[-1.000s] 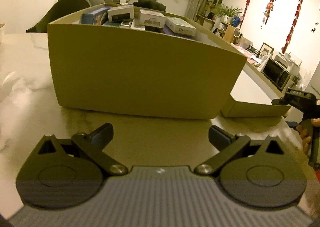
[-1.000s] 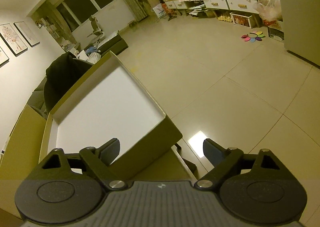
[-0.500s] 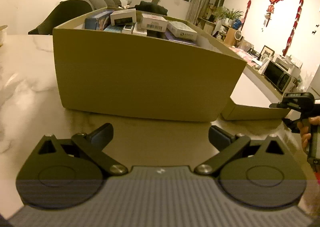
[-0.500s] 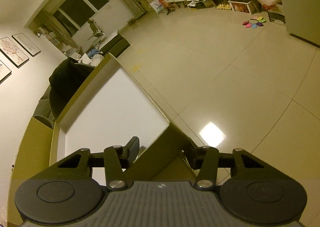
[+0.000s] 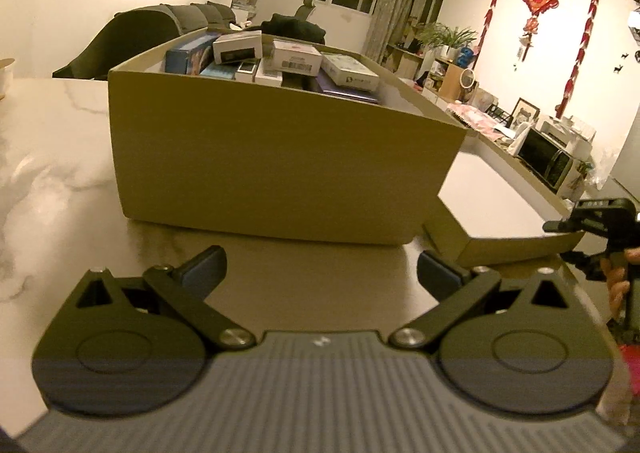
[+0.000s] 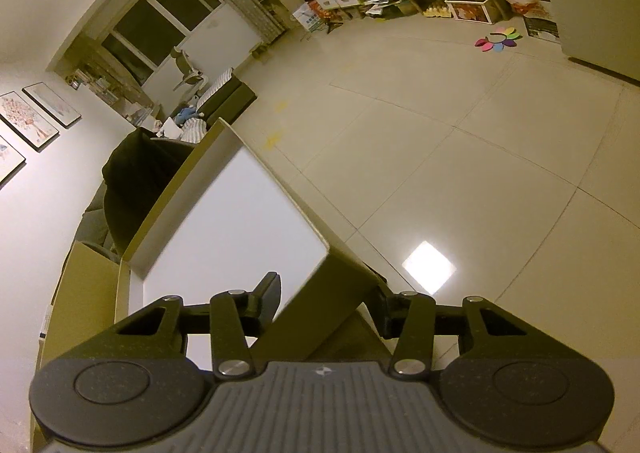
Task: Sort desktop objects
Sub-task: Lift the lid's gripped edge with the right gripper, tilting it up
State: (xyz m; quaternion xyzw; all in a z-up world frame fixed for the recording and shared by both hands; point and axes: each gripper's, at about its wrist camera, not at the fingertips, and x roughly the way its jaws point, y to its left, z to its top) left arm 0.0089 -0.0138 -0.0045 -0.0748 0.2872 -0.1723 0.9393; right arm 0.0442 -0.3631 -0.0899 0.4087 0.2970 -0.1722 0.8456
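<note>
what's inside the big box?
The box holds a pile of small cartons and a blue book-like pack, reaching above the rim. Anything lower is hidden by its front wall.

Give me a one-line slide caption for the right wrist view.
Right gripper clamps the near corner wall of the box lid, white inside facing up, over the tiled floor.

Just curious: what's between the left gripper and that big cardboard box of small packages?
Nothing: in the left wrist view only bare marble table lies between the open left gripper and the cardboard box.
</note>
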